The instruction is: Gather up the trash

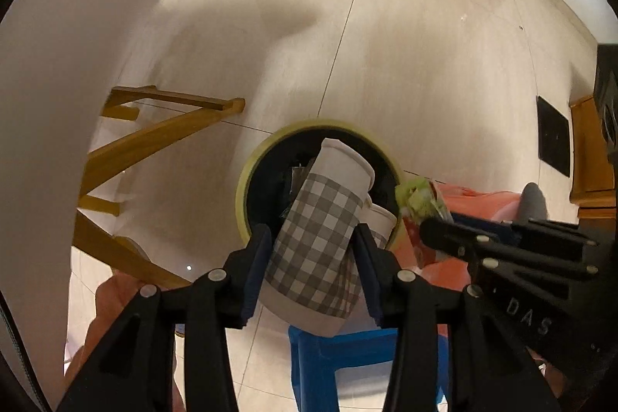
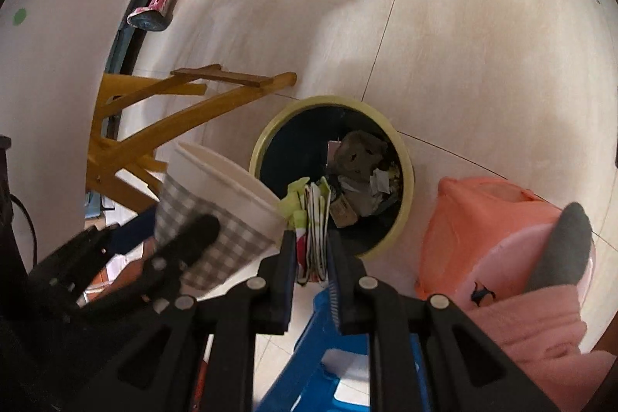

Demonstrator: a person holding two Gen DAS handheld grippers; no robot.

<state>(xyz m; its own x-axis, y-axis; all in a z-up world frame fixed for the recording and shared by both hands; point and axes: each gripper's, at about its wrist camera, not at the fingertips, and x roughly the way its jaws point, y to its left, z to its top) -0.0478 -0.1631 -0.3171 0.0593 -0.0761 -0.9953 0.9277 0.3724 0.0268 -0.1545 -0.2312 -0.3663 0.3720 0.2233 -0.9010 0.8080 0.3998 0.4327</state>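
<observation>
We're hanging right over the trash can (image 1: 247, 180) now, its yellow-green rim (image 2: 401, 149) ringing a dark inside that is already holding crumpled paper and scraps (image 2: 363, 176). Our left gripper (image 1: 313, 250) is clamping a checked paper cup (image 1: 320, 230) by its sides, both pads pressing on the wall, and the cup is tilting with its mouth toward the can; a second cup looks to be nested behind it. Our right gripper (image 2: 311, 253) is pinching a folded, crumpled wrapper (image 2: 313, 219), green at the top and red and white lower down, jaws close together on it, just at the can's near edge. In the right wrist view the cup (image 2: 216, 203) is sitting just beside the wrapper, on its left. A blue stool (image 2: 336, 365) is showing beneath us, an orange plastic tub (image 2: 483, 219) is standing to the right of the can, and wooden chair legs (image 1: 146, 141) are crossing the pale tiled floor (image 1: 425, 64) on the left.
</observation>
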